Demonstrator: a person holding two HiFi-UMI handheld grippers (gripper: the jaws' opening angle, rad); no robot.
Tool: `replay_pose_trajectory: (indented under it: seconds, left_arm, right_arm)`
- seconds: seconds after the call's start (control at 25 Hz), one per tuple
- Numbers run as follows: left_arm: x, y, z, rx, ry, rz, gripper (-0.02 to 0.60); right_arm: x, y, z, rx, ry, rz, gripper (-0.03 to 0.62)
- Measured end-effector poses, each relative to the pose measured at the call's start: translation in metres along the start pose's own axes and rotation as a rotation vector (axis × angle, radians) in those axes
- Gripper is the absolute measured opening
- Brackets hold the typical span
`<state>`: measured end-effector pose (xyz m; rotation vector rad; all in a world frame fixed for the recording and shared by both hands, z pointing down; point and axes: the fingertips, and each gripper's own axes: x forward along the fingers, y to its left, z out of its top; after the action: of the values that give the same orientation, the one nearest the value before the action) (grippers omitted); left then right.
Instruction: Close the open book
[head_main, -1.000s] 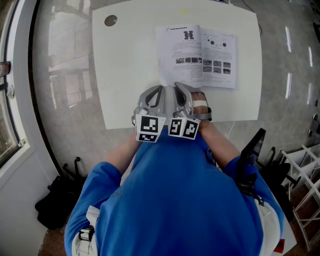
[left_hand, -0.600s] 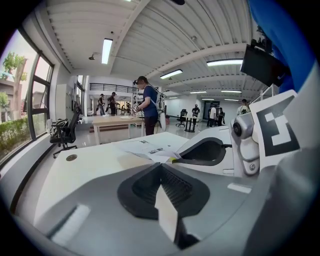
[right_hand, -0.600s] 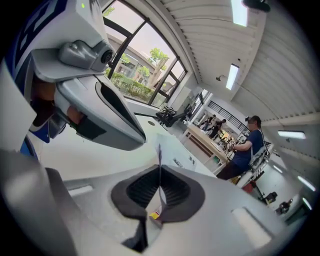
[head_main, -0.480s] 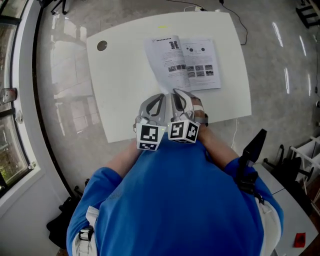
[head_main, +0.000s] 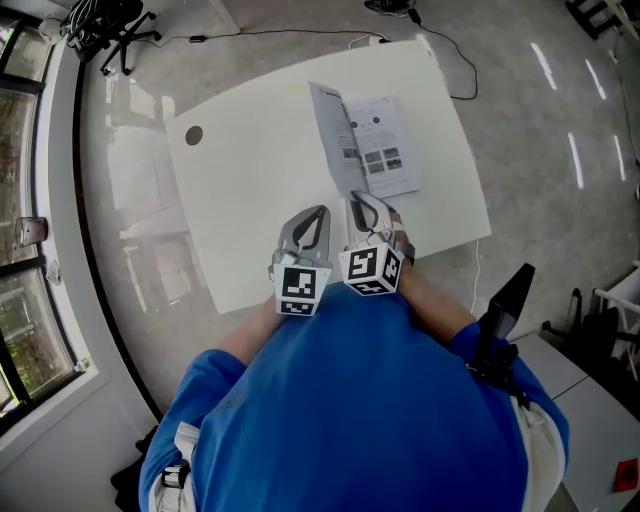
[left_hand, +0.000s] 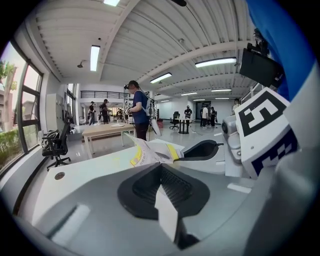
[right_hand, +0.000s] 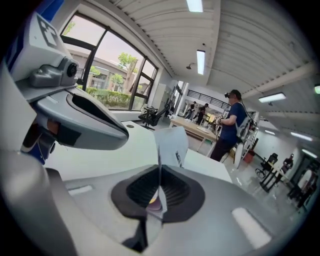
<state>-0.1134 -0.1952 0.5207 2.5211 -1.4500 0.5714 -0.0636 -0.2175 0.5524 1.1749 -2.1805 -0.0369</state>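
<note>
The desk (head_main: 250, 200) is showing plain white. On the desk, the book (head_main: 380, 150) is showing white pages with black print. The left gripper (head_main: 319, 211) and right gripper (head_main: 356, 198) are wearing black-and-white squared cubes.

A head camera looked steeply down over the person (head_main: 350, 400) from well above the white worktop (head_main: 250, 200), taking in its whole top and the book (head_main: 375, 150). A wide-angle camera on the left hand-held gripper (head_main: 317, 212) looked close along its jaws, nearly level across the worktop. Another on the right hand-held gripper (head_main: 358, 200) looked likewise toward the windows (right_hand: 115, 70). All three views shared book and worktop, and each gripper view caught the other hand-held gripper beside it.
</note>
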Motion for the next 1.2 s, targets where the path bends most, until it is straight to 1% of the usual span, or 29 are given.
replay_pose_trajectory:
  seconds: [0.24,0.48,0.68,0.88,1.2]
  left_arm:
    - [0.011,-0.011,0.007,0.024,0.017,-0.012,0.009]
    - [0.025,-0.024,0.005,0.023,0.045,-0.025,0.008]
    - [0.040,-0.031,0.008,0.025,0.060,-0.027,0.008]
    - [0.054,-0.039,0.008,0.026,0.084,-0.030,0.008]
    - [0.070,-0.045,0.007,0.030,0.117,-0.027,0.008]
  right_arm:
    - [-0.003,-0.029,-0.019,0.118,0.032,-0.003,0.012]
    - [-0.002,-0.054,-0.052,0.309,0.107,0.007,0.012]
    - [0.002,-0.066,-0.072,0.402,0.152,0.028,0.012]
    - [0.007,-0.072,-0.090,0.466,0.173,0.054,0.014]
    - [0.011,-0.080,-0.106,0.497,0.200,0.080,0.018]
